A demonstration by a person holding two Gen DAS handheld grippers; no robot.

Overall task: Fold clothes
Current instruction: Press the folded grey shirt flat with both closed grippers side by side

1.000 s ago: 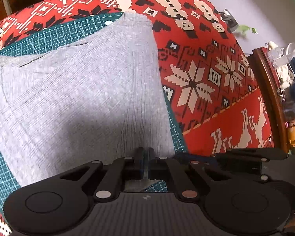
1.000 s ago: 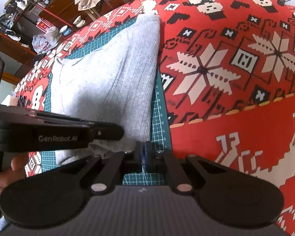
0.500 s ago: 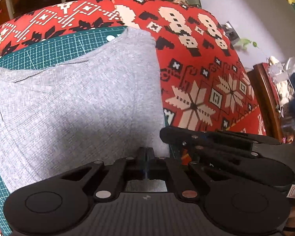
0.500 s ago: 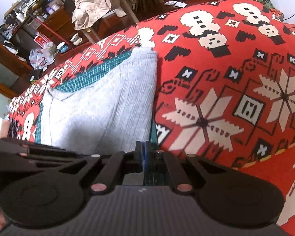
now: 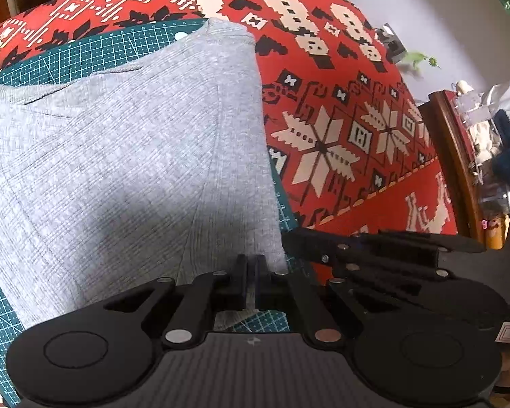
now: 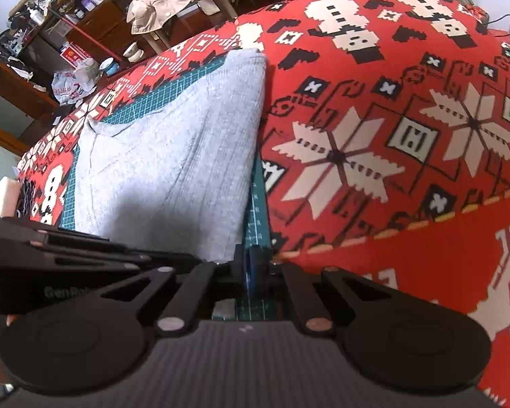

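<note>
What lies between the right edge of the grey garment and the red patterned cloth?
A narrow strip of green cutting mat separates the grey garment from the red patterned cloth. It shows most clearly in the right wrist view.

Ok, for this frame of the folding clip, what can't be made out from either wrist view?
- Left tongs: shut at the grey garment's near hem; whether fabric is pinched is hidden behind the fingers.
- Right tongs: shut at the green mat's edge; contact hidden likewise.
- Garment's left part: cut off by the left wrist view's edge.
- Shelf clutter, right wrist view: too small.
</note>
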